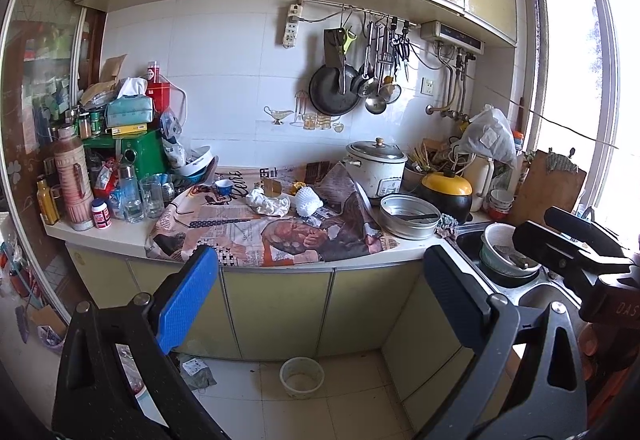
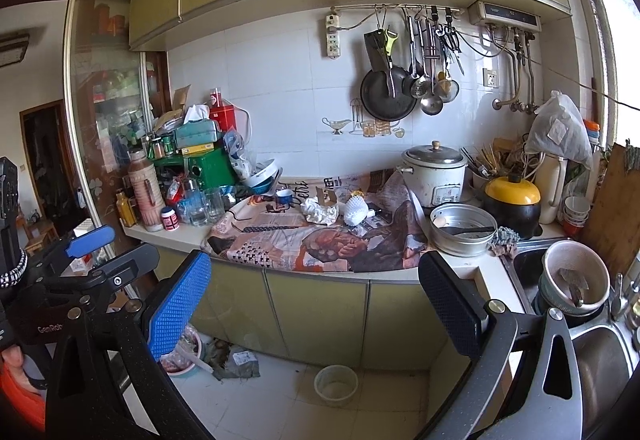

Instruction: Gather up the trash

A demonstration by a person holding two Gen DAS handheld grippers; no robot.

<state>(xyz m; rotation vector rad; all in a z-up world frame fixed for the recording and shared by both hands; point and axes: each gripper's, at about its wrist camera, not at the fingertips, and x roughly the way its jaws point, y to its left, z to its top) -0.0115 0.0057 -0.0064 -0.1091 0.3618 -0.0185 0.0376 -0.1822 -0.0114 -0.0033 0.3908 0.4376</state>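
A: Fingers, left gripper (image 1: 320, 292): spread wide, nothing between them, held well back from the table (image 1: 120, 236). Fingers, right gripper (image 2: 316, 300): the same, wide apart and empty. Neither touches anything.

B: Item, trash?

A: Three candidates, all on the printed newspaper sheet (image 1: 256, 236) spread over the table's middle. One: crumpled white paper (image 1: 269, 204), loose wad. Two: white foam fruit net (image 1: 307, 201), just right of the wad, touching or nearly so; I cannot tell which. Three: small torn cardboard piece (image 1: 273, 187), behind the wad. In the right wrist view the wad sits at (image 2: 319, 211) and the net at (image 2: 354, 211).

B: Neighbours to avoid?

A: Small blue cup (image 1: 224, 186) to the left of the wad. Rice cooker (image 1: 376, 167) and metal steamer pan (image 1: 409, 215) to the right. Drinking glasses (image 1: 151, 196) further left, near the table's edge.

B: Recommended handling?

A: My judgement: take the wad first, since it stands clear at the front. Approach from above and in front, keep the spread wide until the pads straddle it, then close gently; it will compress, so close well in. The net looks light and springy and may roll, so pinch it across its middle. Lift straight up so the sheet beneath is not dragged into the cup.

B: Receptacle?

A: None identified with certainty. A pale tub (image 1: 301, 376) stands on the floor below the cabinets.
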